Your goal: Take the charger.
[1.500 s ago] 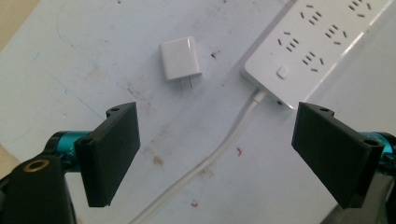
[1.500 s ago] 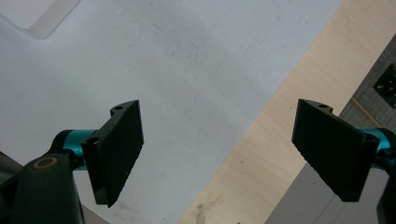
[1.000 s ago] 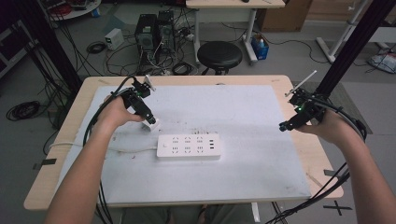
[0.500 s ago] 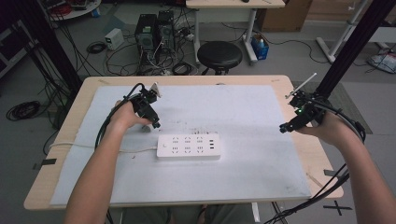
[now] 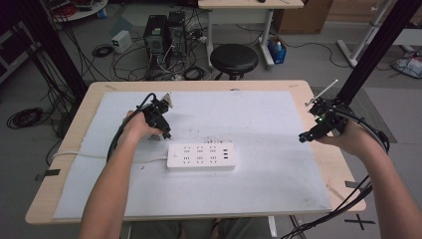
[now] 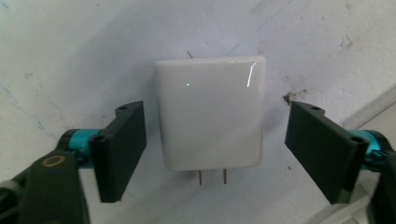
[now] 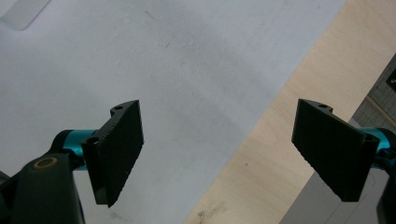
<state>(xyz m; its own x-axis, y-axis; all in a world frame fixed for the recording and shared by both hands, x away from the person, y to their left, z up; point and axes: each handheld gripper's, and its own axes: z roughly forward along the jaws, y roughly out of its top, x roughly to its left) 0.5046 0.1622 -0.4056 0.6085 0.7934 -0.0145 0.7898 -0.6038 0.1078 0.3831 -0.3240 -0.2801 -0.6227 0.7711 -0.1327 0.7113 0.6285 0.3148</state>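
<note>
Low in the high view, two bare forearms came up from the bottom edge, one on each side. Just above them, near the middle of the frame, a white power strip (image 5: 201,156) lay flat on a pale mat (image 5: 259,194), and the mat covered most of a wooden table (image 5: 42,199). A thin white cord (image 5: 99,157) ran from the strip toward the left edge. Nothing sat between the strip and the left gripper (image 5: 166,133), which pointed down at the mat just up and left of the strip. The left hand (image 5: 137,127) was wrapped around it from behind, with the wrist bent down. In the left gripper view, a small white plug block (image 6: 210,119) lay flat on the mat in the middle of the frame, its two metal pins (image 6: 212,177) pointing to the bottom edge. The two black jaws stood on each side of the block with a gap on both sides, not touching it, and they had just been closing in. At the right of the high view, the right gripper (image 5: 304,137) hung over the mat's edge, held level by the right hand (image 5: 348,137). In the right gripper view, its jaws were spread wide with nothing in them. Far back, past the table, stood a black stool (image 5: 234,57) and dark computer boxes (image 5: 164,32) among cables on the floor.
</note>
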